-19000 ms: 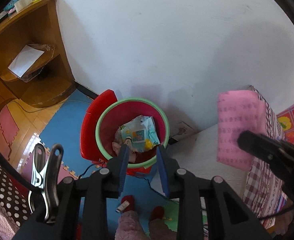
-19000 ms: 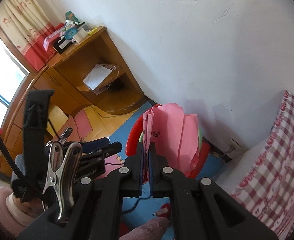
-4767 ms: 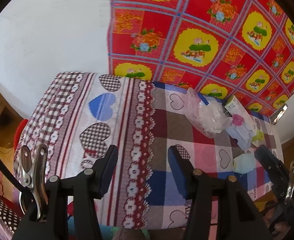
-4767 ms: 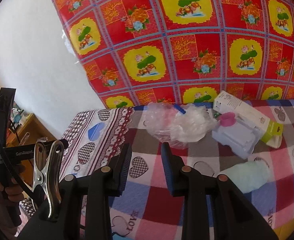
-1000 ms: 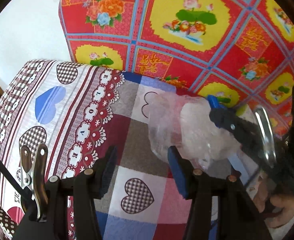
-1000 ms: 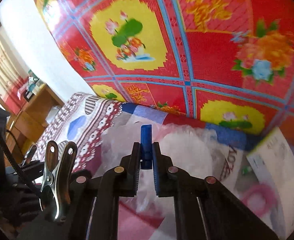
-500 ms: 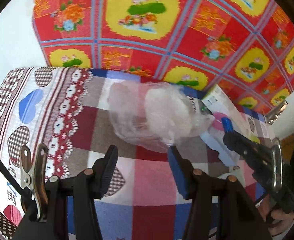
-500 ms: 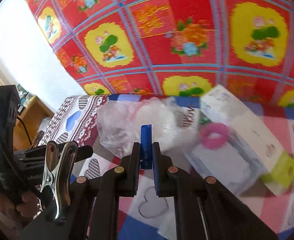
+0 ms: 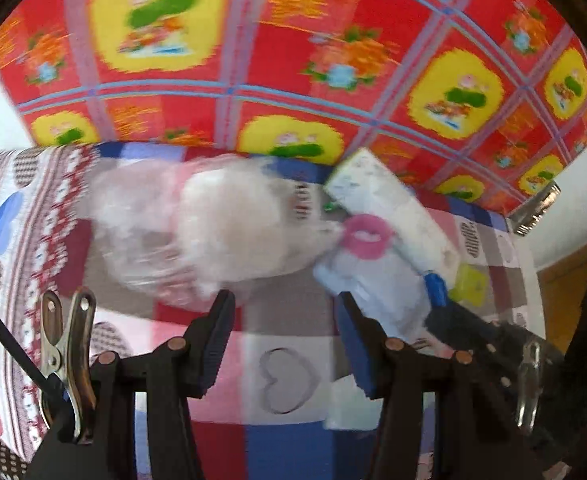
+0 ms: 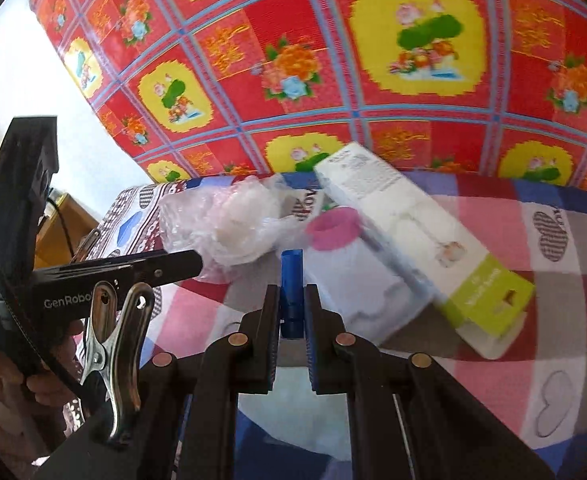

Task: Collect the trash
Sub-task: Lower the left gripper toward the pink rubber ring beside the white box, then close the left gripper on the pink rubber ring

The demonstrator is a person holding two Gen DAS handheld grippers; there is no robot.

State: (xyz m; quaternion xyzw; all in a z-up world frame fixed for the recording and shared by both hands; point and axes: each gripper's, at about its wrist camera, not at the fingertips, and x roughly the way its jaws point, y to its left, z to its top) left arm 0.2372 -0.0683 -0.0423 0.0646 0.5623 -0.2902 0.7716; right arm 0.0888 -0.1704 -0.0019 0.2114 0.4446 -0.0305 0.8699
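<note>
Two grippers over the checked cloth (image 10: pixel 493 220): right gripper (image 10: pixel 292 304) clenched on a small blue piece (image 10: pixel 292 280), left gripper (image 9: pixel 283 316) spread and empty, so binning it looks next, the crumpled plastic bag (image 9: pixel 197 232) waiting beyond.

Each black hand-held gripper (image 10: pixel 292 308) has blue pads, copper rivets and a steel clip (image 10: pixel 111 344).

bag (image 10: pixel 229 228) left of box (image 10: pixel 413 236), on tablecloth (image 10: pixel 533 364)

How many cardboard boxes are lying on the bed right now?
1: the long white box with a green end, lying diagonally near the patterned wall, right of the crumpled plastic bag. Others may be hidden out of frame.
</note>
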